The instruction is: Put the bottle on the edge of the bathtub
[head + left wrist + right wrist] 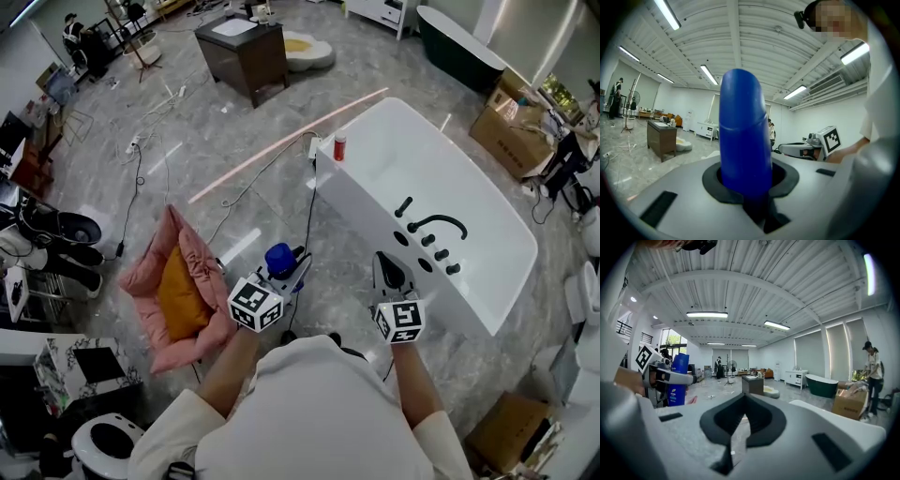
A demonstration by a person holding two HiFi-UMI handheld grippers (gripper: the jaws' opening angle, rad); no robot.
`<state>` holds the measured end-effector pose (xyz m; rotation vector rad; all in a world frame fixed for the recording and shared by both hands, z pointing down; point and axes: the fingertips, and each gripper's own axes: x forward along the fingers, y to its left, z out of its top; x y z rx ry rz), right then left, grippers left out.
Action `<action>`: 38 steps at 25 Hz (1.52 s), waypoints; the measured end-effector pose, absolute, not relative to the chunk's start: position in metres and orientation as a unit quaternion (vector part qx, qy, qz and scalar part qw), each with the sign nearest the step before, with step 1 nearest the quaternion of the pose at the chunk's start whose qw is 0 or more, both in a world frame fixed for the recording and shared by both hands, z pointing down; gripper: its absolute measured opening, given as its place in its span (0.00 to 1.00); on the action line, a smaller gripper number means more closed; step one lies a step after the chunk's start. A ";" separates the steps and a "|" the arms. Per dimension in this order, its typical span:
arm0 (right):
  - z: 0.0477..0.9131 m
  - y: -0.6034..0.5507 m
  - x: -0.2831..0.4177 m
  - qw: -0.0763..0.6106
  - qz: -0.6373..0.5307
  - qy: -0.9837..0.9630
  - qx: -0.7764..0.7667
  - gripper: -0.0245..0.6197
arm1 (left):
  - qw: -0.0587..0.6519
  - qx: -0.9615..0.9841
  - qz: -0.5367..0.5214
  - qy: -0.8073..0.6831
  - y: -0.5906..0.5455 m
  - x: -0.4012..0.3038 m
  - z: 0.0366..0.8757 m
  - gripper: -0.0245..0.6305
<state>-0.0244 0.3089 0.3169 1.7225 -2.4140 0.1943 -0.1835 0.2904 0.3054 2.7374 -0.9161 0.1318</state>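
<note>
- Left gripper [289, 269] is clamping the upright blue bottle [743, 140], jaws narrowly parted around it.
- Right gripper [745, 422] is hovering empty, jaws together, near the bathtub [361, 204].

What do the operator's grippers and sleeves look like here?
The left gripper and right gripper match. Both have pale grey wedge-shaped jaws with black rectangular slots on top, and black pads with a notch cut into each inner edge. Each carries a white cube printed with black square markers. The person wears a white short-sleeved shirt, and the forearms are uncovered.
</note>
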 end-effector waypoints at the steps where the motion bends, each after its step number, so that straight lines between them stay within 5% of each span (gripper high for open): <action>1: 0.317 0.308 -0.023 0.087 0.064 -0.810 0.576 0.04 | 0.126 0.939 0.046 -0.316 0.289 -0.182 0.306 0.15; 24: 0.345 0.293 0.054 0.092 0.069 -0.830 0.545 0.04 | 0.129 0.929 0.056 -0.342 0.286 -0.109 0.326 0.15; 38: 0.361 0.204 0.066 0.104 0.073 -0.812 0.570 0.04 | 0.129 0.940 0.057 -0.311 0.181 -0.090 0.340 0.15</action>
